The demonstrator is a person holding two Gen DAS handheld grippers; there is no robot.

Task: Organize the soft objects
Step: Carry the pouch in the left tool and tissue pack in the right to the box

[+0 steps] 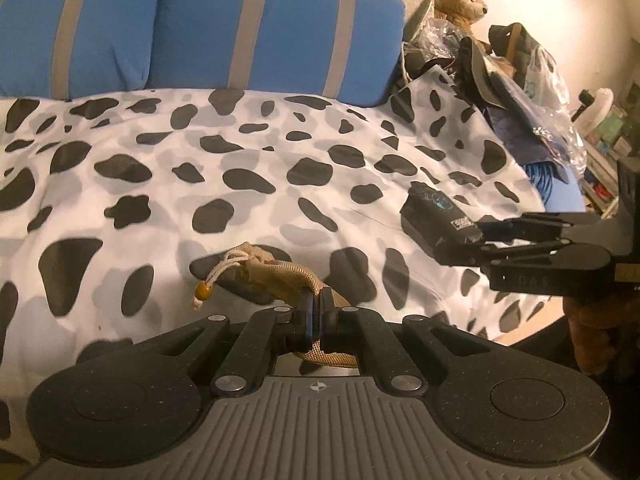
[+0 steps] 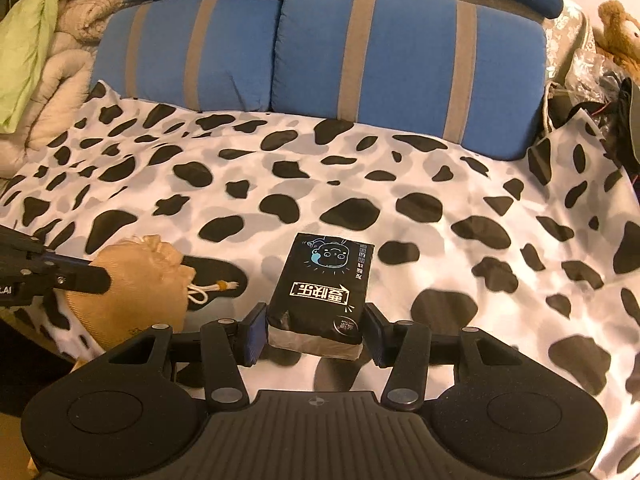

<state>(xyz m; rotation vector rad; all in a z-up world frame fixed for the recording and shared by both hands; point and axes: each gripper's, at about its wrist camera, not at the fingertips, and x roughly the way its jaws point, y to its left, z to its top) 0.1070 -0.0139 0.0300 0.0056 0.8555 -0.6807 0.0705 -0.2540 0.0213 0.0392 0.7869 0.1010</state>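
Nearest the left camera, the left gripper [image 1: 314,312] has its jaws pinched tight on the tan fabric of a drawstring pouch [image 1: 272,276], so it holds the pouch by a fold near one end. From the right camera the pouch [image 2: 136,284] shows as a rounded tan bag resting on the spotted blanket [image 2: 360,168], its cord and bead trailing toward the tissue pack. Further right, the right gripper [image 2: 316,330] stands about half wide with the black tissue pack [image 2: 324,288] between its pads; the pads look pressed against the pack's near end, so it appears to grip it, though the contact on the right side is hard to tell for sure. The pack lies near the blanket's middle, just beside the pouch.

Behind, two blue pillows [image 2: 400,48] already sit side by side against the head of the bed. On the far left a heap of quilts [image 2: 52,40] looks unsorted, and on the far right a teddy bear [image 1: 460,0] leans over a pile of bags [image 1: 520,80].

Judging from this, the task seems at an early to middle stage: both small soft items are in hand but not yet put anywhere, and no target spot for them shows.
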